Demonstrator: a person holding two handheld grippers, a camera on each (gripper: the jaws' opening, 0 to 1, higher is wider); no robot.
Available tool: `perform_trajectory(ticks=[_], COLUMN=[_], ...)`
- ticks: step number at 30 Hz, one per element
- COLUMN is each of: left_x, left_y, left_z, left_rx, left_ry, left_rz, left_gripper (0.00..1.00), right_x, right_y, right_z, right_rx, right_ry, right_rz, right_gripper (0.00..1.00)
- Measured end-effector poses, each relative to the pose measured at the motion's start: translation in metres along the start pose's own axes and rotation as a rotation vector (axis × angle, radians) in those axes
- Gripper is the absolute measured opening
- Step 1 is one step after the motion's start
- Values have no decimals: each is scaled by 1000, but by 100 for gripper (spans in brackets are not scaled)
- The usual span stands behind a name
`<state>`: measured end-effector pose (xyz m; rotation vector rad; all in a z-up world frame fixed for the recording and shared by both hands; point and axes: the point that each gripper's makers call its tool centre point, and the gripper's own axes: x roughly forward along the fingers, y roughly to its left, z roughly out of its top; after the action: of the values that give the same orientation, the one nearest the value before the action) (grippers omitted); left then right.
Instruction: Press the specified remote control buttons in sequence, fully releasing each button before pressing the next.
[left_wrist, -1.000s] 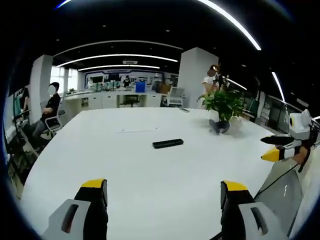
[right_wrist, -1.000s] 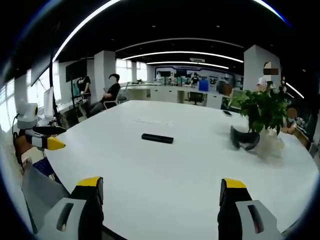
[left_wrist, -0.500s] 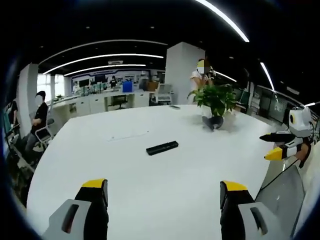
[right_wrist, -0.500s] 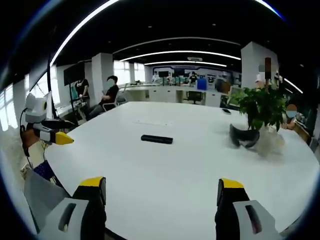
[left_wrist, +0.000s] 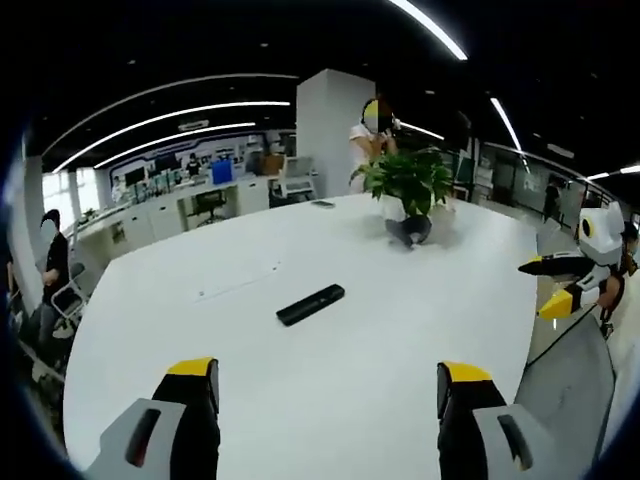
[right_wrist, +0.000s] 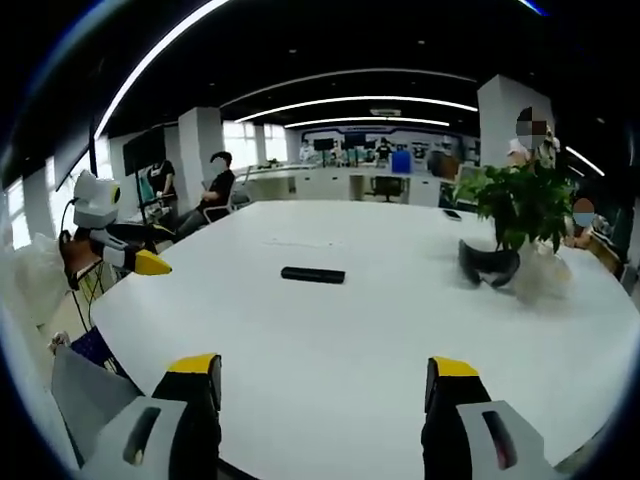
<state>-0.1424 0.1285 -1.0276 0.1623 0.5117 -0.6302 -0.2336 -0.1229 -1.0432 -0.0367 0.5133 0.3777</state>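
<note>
The black remote control (left_wrist: 311, 304) lies flat mid-desk, at about 12 o'clock from both grippers and well apart from each. The left gripper (left_wrist: 325, 390) and right gripper (right_wrist: 325, 385) hang over the white desk (left_wrist: 380, 330) edge with jaws spread, holding nothing. The risk, I judge, is the long reach — a wide yellow tip could hit a neighbouring button or skid the light remote toward the potted plant (right_wrist: 525, 205) at 2 o'clock

Remote (left_wrist: 310, 304) lay on the table (left_wrist: 400, 330) near its middle, w/ the potted plant (left_wrist: 407, 190) farther back to the right (well apart). Both grippers hung over the near edge, left gripper (left_wrist: 325, 400) beside right gripper (right_wrist: 325, 395).
</note>
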Motion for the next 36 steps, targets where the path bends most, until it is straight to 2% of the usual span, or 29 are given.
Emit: perform_trajectory(ticks=[11,16,19,22,30,36], left_x=[30,42,53,63,98,124], left_y=[6,10,13,15,21,23], left_z=[11,19,18,23,33,39], left_rx=[103,123,128,141,213,227], left_ry=[63,81,125,126,168,193], left_rz=[-45,-68,-85,-99,-139,-172], left_gripper=[93,92,82,83,82,80], right_x=[6,12,16,18,22,23], right_y=[-2,1,1,2,6,8], right_z=[-4,-5,-8,-9,-11,-13], right_rx=[6,14,11,9,14,1], right_ry=[27,35,53,61,82,107], right_rz=[1,18,30,39,76,101], right_gripper=[79,78,75,74,66,54])
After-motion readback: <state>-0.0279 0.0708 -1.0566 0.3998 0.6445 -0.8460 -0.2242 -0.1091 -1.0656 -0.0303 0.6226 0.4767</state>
